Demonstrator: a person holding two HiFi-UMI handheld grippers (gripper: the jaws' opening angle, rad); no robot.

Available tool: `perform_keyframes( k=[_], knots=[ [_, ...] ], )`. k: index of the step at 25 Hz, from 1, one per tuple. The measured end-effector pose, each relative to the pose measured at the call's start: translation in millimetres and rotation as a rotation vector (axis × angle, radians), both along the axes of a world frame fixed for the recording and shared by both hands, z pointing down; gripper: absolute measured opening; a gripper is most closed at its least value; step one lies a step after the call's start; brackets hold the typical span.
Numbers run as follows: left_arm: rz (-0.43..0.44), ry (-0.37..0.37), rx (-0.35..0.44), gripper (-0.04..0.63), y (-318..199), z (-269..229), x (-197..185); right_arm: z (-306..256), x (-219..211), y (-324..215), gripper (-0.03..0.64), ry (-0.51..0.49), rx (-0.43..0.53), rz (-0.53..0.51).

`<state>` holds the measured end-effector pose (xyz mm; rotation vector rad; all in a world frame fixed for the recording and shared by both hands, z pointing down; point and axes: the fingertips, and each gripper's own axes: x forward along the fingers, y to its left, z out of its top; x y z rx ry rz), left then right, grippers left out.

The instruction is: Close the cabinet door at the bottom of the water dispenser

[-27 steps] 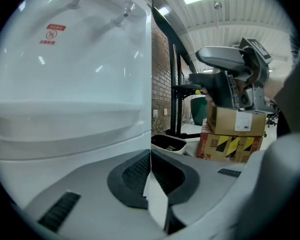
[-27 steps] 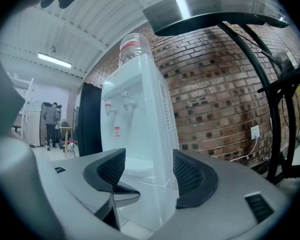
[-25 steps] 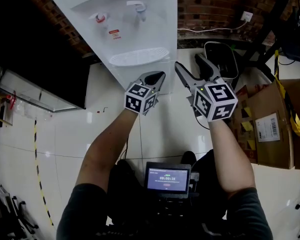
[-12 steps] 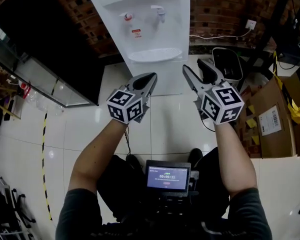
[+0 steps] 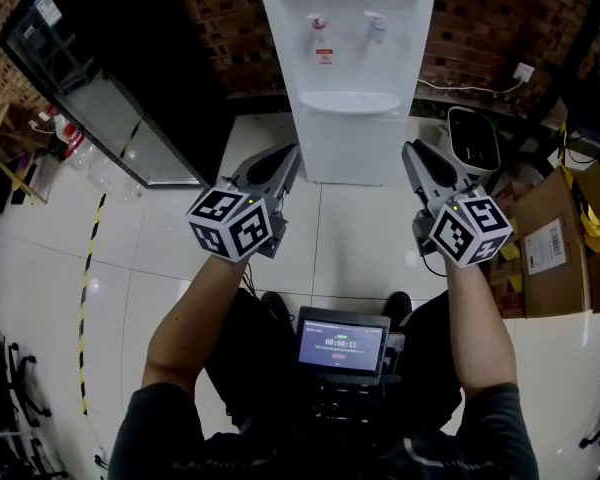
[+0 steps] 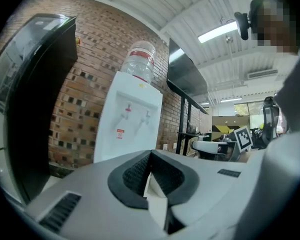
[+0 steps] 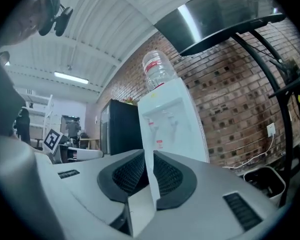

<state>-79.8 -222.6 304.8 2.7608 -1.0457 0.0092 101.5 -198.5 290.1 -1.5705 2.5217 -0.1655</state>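
While I look steeply down over the tiled floor (image 5: 160, 238), a black glass-fronted cabinet (image 5: 120, 88) stands at far left. My left gripper (image 5: 283, 156) is clenched tight with nothing in it. Ahead, between the two grippers and apart from both, the white water dispenser (image 5: 348, 58) stands against the brick wall (image 5: 230, 8). Its bottom cabinet door (image 5: 352, 153) looks flush, though the steep angle leaves me unsure. My right gripper (image 5: 412, 152) is closing, a thin gap showing and nothing between the jaws. A black bin (image 5: 475, 138) sits further right.
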Motion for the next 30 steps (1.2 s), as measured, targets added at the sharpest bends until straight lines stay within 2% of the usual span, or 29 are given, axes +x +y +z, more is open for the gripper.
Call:
perform_keyframes(
  k=[3, 8, 11, 19, 23, 30],
  knots=[
    [-0.045, 0.018, 0.003, 0.034, 3, 2, -24, 2, -6, 6, 0.02, 0.034, 0.019, 0.028],
    [-0.038, 0.034, 0.046, 0.035, 1, -1, -28, 0, -2, 4, 0.02, -0.002, -0.001, 0.084],
    [-0.04, 0.023, 0.071, 0.034, 0, -1, -25, -1, -4, 4, 0.02, 0.003, -0.01, 0.065],
    [-0.03, 0.027, 0.046, 0.035, 0, 4, -20, 3, -8, 8, 0.02, 0.138, 0.018, 0.049],
    [-0.05, 0.044, 0.031, 0.035, -5, 4, -23, 13, -4, 2, 0.021, 0.136, -0.008, 0.053],
    [-0.035, 0.016, 0.036, 0.035, -6, 9, -16, 14, -6, -4, 0.021, 0.123, -0.013, 0.038]
  ],
)
